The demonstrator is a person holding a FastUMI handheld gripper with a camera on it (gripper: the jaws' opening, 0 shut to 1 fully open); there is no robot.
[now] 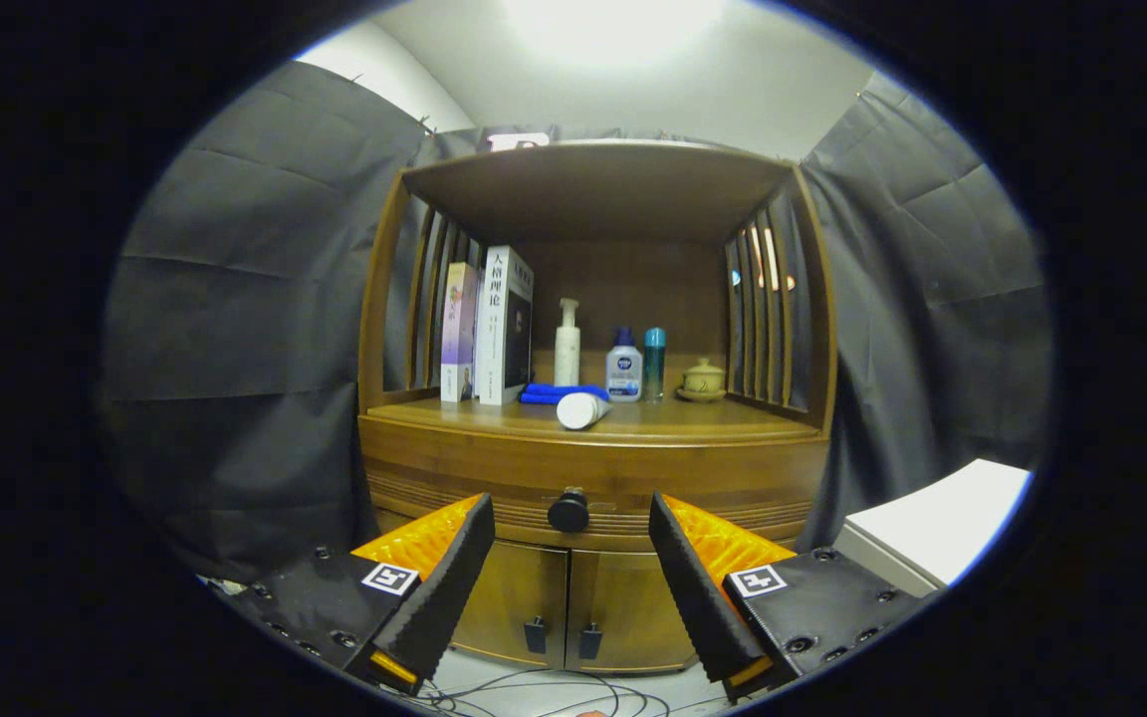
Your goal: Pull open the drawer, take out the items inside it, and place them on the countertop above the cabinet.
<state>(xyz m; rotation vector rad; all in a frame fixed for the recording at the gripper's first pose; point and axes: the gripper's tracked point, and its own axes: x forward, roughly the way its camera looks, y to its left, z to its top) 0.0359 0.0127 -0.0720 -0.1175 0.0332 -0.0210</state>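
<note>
A wooden cabinet stands ahead with a closed drawer (593, 483) under its countertop (693, 420). The drawer's round black knob (569, 512) sits a short way beyond my fingers, level with their tips and between them. My gripper (571, 523) is open, nothing between its black and orange fingers (454, 578). On the countertop a white tube (581, 409) lies on its side near the front edge, with a folded blue cloth (559, 392) behind it. The drawer's contents are hidden.
On the countertop stand two books (489, 329), a white pump bottle (568, 344), a small blue-capped bottle (623, 365), a teal cylinder (654, 363) and a lidded cup (703, 379). Two lower doors (564, 602) sit below the drawer. A white box (932, 528) is to the right. Cables lie on the floor.
</note>
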